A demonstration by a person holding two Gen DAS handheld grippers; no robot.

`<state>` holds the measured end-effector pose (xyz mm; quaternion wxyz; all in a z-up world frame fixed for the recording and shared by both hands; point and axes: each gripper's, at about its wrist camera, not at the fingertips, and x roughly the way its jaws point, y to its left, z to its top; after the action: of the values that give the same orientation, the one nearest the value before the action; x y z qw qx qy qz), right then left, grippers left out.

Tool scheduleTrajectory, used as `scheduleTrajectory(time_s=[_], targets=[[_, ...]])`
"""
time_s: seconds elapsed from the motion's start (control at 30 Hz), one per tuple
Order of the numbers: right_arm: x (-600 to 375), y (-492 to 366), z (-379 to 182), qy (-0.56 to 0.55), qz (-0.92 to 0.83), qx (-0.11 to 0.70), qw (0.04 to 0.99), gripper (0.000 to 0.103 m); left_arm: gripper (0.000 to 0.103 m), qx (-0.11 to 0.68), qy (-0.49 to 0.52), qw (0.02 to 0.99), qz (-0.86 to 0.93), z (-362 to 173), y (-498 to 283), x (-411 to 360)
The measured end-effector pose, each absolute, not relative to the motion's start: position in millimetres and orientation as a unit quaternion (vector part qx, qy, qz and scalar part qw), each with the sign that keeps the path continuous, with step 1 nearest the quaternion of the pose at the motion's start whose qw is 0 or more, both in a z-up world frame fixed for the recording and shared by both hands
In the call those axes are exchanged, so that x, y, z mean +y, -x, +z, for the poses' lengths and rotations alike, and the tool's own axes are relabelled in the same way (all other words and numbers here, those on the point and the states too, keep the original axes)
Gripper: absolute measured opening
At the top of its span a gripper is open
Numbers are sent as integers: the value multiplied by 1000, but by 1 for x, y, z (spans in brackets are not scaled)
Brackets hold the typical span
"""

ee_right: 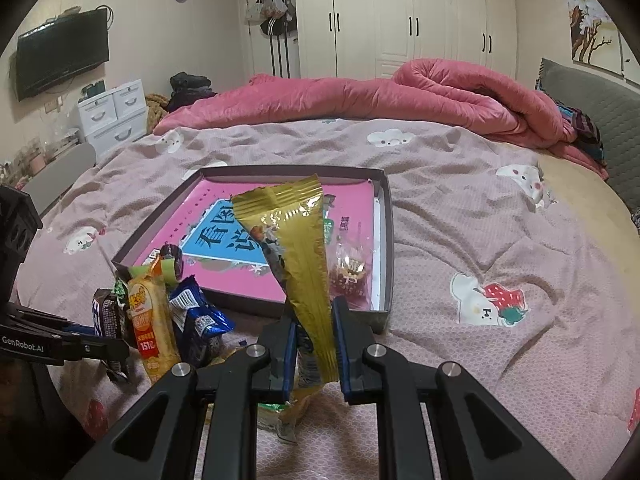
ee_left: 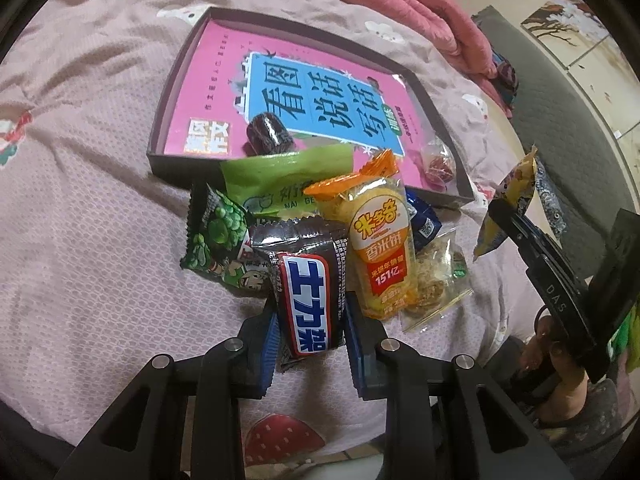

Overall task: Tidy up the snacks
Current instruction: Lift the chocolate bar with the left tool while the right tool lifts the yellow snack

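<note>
Left gripper (ee_left: pixel 310 316) clamps a brown chocolate bar (ee_left: pixel 308 304) at the near edge of the snack pile (ee_left: pixel 360 232) on the bed (ee_left: pixel 100 200). Right gripper (ee_right: pixel 314 344) pinches a gold packet (ee_right: pixel 298 256) upright, just in front of the shallow box (ee_right: pixel 384 248) holding a pink book (ee_left: pixel 224 92) and two wrapped candies.

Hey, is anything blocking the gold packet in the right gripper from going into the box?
Nothing visible does. The right gripper holds the gold packet just short of the box, whose near wall is low. Only two candies lie inside.
</note>
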<state>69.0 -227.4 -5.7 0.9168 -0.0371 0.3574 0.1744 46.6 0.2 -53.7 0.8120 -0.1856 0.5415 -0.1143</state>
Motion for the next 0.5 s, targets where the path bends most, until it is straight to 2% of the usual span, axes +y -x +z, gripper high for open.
scheduleTrajectory(time_s=[0.5], targets=[[-232, -65, 6, 17, 175, 348, 921, 17, 30, 509, 159, 840, -100, -35, -39, 4]])
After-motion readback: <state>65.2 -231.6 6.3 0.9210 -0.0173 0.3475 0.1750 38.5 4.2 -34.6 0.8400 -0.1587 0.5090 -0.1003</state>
